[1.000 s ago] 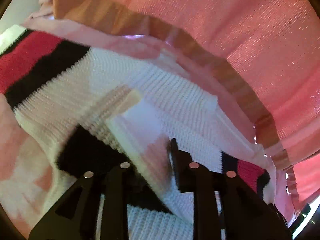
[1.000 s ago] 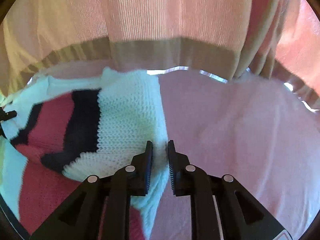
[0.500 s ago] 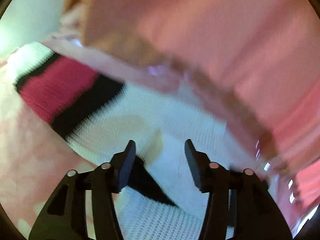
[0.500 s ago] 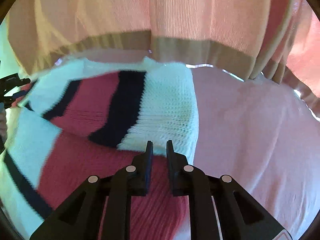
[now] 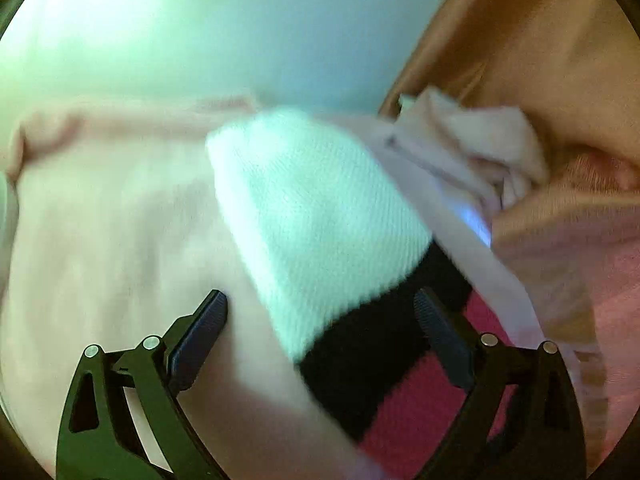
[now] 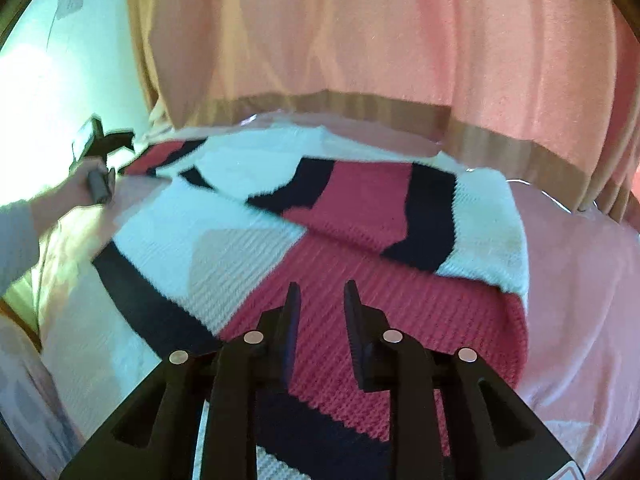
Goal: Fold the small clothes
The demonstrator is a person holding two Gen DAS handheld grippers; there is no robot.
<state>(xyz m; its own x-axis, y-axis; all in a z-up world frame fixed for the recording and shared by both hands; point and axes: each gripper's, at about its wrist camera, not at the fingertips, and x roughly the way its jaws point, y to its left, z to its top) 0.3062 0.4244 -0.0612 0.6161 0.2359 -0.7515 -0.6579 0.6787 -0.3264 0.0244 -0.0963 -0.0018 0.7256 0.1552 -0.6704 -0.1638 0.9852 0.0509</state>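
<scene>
A knitted sweater (image 6: pixel 360 216) in white, black and red stripes lies on a pink bedsheet (image 6: pixel 580 280), with both sleeves folded in over its body. My right gripper (image 6: pixel 318 296) hovers just above its red part, open with a narrow gap and holding nothing. In the left wrist view a white sleeve end (image 5: pixel 320 208) with black and red bands lies ahead, blurred. My left gripper (image 5: pixel 320 312) is wide open above it and empty. It also shows at the far left of the right wrist view (image 6: pixel 100 148), held in a hand.
A pink curtain with a tan hem (image 6: pixel 380 60) hangs along the far side of the bed. A pale wall (image 5: pixel 240 32) stands behind. A crumpled pale pink cloth (image 5: pixel 480 140) lies by the curtain.
Both grippers let go of the sweater sleeves and pulled back. The left gripper opened wide and swung left; the right opened slightly and rose, leaving the right sleeve folded over the body.
</scene>
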